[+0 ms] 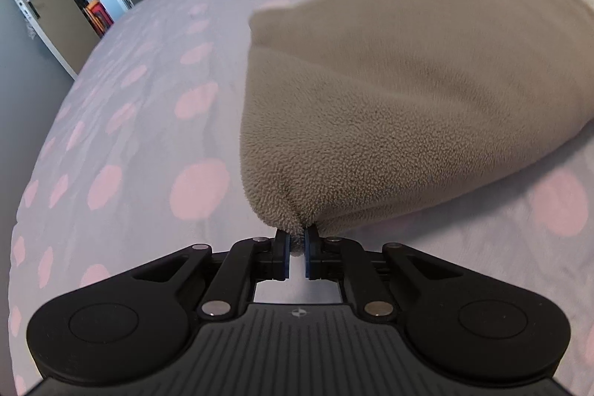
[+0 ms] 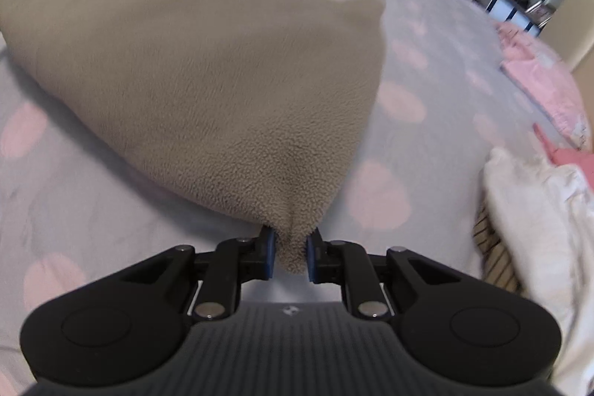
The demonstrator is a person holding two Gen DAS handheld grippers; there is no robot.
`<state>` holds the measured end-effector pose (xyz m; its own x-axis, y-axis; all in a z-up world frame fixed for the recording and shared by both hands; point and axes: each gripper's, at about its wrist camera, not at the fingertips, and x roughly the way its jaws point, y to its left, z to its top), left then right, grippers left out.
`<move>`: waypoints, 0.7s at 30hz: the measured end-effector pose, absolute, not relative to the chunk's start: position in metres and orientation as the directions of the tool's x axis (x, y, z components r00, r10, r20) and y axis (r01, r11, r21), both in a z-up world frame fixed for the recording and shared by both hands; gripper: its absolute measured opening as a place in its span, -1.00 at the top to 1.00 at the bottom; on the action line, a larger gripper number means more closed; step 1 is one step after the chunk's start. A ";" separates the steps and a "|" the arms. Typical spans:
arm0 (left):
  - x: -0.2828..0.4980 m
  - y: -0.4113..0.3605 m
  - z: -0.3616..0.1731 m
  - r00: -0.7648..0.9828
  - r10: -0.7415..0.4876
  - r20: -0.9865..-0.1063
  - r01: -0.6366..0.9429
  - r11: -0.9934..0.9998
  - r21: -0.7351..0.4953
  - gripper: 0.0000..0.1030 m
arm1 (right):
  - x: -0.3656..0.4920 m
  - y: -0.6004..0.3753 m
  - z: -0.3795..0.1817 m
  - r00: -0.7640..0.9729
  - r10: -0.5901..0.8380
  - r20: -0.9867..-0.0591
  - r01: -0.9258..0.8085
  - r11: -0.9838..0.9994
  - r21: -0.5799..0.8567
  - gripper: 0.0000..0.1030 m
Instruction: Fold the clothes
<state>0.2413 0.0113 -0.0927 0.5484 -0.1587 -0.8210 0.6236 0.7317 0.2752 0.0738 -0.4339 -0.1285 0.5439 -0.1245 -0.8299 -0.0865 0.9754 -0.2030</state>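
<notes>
A tan fleece garment (image 1: 389,91) lies folded on the bed, spreading up and to the right in the left wrist view. My left gripper (image 1: 296,238) is shut on its near left corner, the fabric pinched between the blue pads. In the right wrist view the same fleece garment (image 2: 193,77) spreads up and to the left. My right gripper (image 2: 291,247) is shut on its near right corner, a thick bunch of fleece squeezed between the pads. Both corners are drawn into creases at the jaws.
The bed cover (image 1: 148,136) is grey with pink spots. Pink clothes (image 2: 542,80) and a white garment (image 2: 538,210) over a striped one lie to the right. A door (image 1: 41,10) and dark wardrobe fronts stand beyond the bed's far edge.
</notes>
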 end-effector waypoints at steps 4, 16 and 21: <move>0.242 0.010 -0.098 0.534 -0.139 -0.834 0.626 0.728 0.280 0.86 | 0.076 -0.442 -0.129 0.525 -0.098 -0.845 -0.064 0.986 -0.154 0.58; 0.217 0.025 -0.062 0.567 -0.089 -0.819 0.594 0.733 0.332 0.62 | 0.058 -0.460 -0.099 0.548 -0.119 -0.828 0.044 0.993 -0.113 -0.01; 0.185 0.016 -0.025 0.588 -0.205 -0.783 0.620 0.735 0.274 0.49 | 0.042 -0.454 -0.060 0.657 -0.074 -0.750 0.044 0.997 -0.060 -0.27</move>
<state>0.1853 0.0164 -0.0254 0.5879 -0.2047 -0.7826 0.6203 0.7351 0.2737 0.0416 -0.4536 -0.0597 0.6575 -0.0740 -0.7498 0.0443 0.9972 -0.0595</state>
